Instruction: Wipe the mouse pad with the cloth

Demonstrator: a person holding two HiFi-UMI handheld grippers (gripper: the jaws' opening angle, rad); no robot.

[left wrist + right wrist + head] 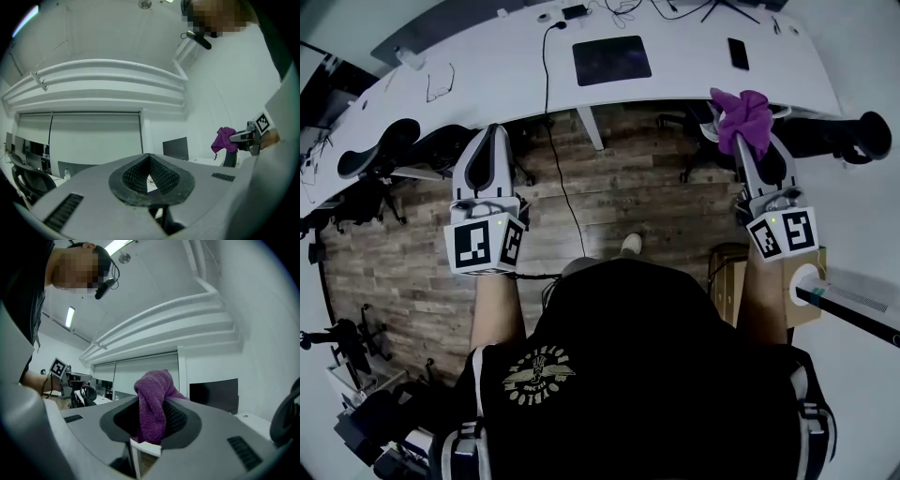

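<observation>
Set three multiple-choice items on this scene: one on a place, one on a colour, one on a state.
1. Where does the mouse pad lie?
A. On the white desk
B. On the wooden floor
C. On a chair seat

2. What colour is the cloth?
A. Yellow
B. Purple
C. White

3. How does the left gripper stand?
A. Shut on the cloth
B. Shut, with nothing in it
C. Wide open around a bottle

Answers:
1 A: the dark pad lies flat on the desk top, ahead of both grippers.
2 B: the cloth bunched in the right gripper is purple in all views.
3 B: the left gripper view shows its jaws meeting with nothing between them.
</observation>
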